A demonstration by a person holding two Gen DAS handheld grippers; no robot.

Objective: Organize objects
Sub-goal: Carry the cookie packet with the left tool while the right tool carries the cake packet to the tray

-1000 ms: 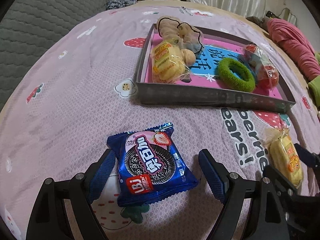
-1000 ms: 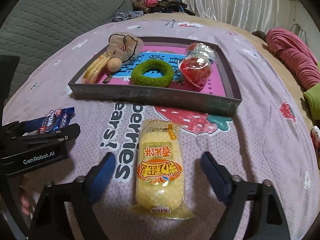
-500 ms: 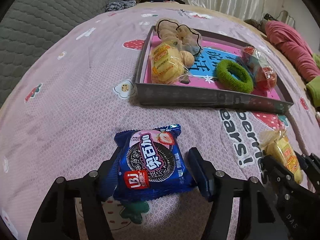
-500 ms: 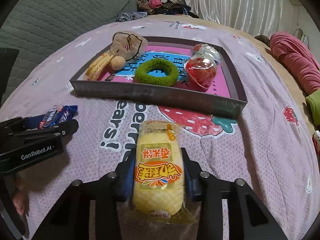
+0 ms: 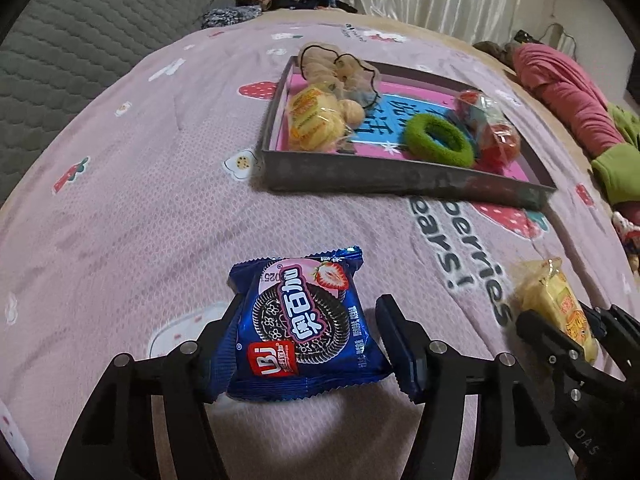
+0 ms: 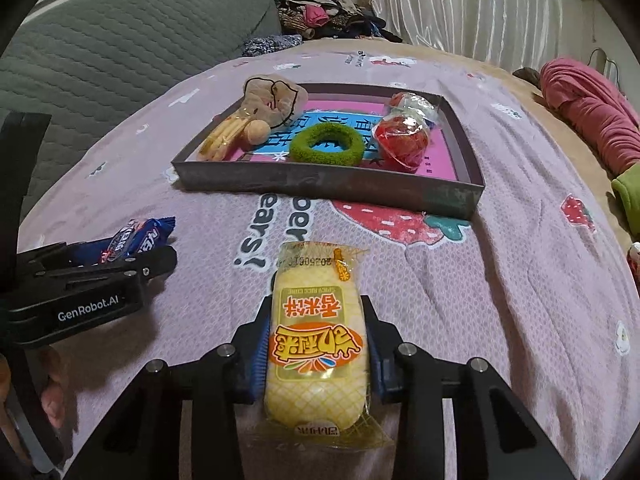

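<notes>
My left gripper (image 5: pixel 308 332) is shut on a blue cookie packet (image 5: pixel 304 320), which hangs a little above the pink bedspread with its shadow underneath. The right gripper (image 6: pixel 318 344) is shut on a yellow rice-cake packet (image 6: pixel 316 340), held lengthwise between the blue pads. Ahead of both lies a grey tray (image 5: pixel 400 178) (image 6: pixel 320 188) with a pink floor. It holds a yellow snack pack (image 5: pixel 316 120), a beige plush piece (image 6: pixel 272 96), a green hair ring (image 6: pixel 326 144) and red wrapped sweets (image 6: pixel 404 144). In each wrist view the other gripper shows at the side with its packet.
The bedspread (image 5: pixel 140 160) with strawberry prints stretches around the tray. A grey quilted cushion (image 6: pixel 100 52) rises at the left. Pink and green clothes (image 6: pixel 584 112) lie at the right edge, and more clothes (image 6: pixel 320 12) pile up at the back by a white curtain. A person's fingers (image 6: pixel 52 392) show lower left.
Both grippers went from open around their packets to shut on them. Both packets now hang slightly off the bedspread, and the tray looks a bit nearer.
</notes>
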